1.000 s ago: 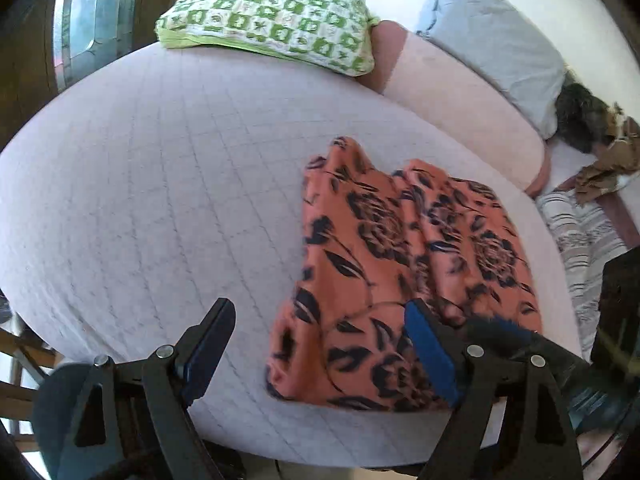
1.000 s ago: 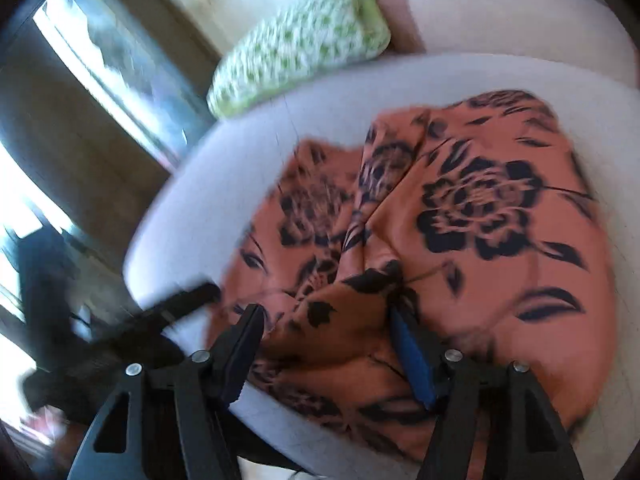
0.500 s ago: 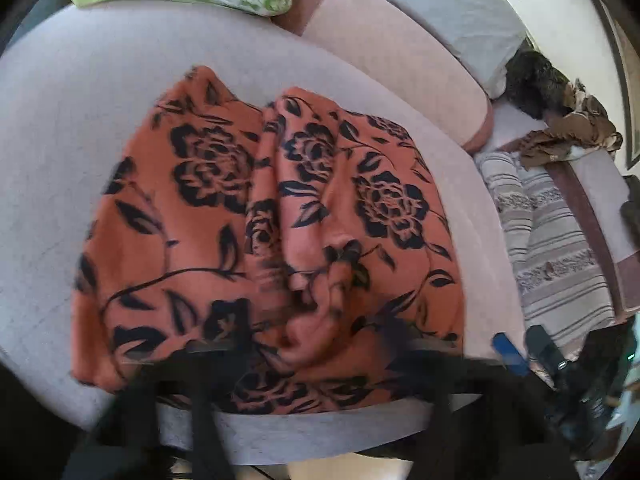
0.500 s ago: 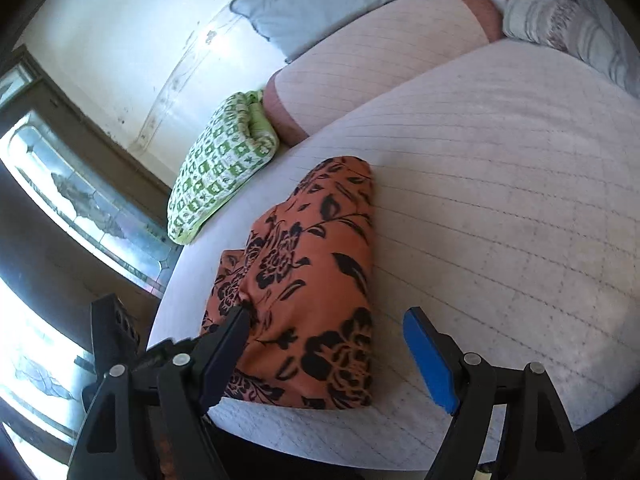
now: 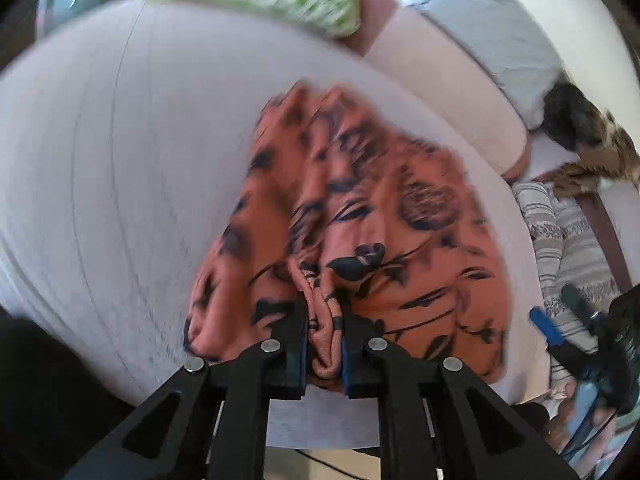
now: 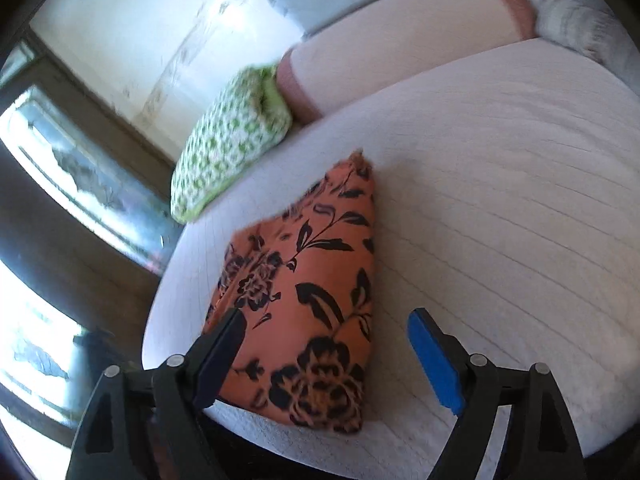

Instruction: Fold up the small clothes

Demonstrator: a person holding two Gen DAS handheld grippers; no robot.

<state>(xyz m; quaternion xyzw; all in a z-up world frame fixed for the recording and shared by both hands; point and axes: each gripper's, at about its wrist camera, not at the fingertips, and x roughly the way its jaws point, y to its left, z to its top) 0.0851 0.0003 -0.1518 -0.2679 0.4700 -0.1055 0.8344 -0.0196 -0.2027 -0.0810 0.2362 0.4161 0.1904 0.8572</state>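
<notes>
A bunched near edge of the orange black-flowered fabric garment (image 5: 360, 232), lying on the white quilted bed (image 5: 120, 180), is clamped by the left gripper (image 5: 324, 340) (presumably for folding), while the right gripper (image 6: 324, 344) is held spread, empty

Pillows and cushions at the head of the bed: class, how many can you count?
3: a green-and-white patterned pillow far left, a long pale pink bolster beside it, and a grey-blue pillow behind the bolster. Others may be hidden.

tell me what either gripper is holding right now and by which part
The left gripper is shut on the orange black-flowered cloth, pinching a bunched fold at its near edge. The right gripper is open, holding nothing.
</notes>
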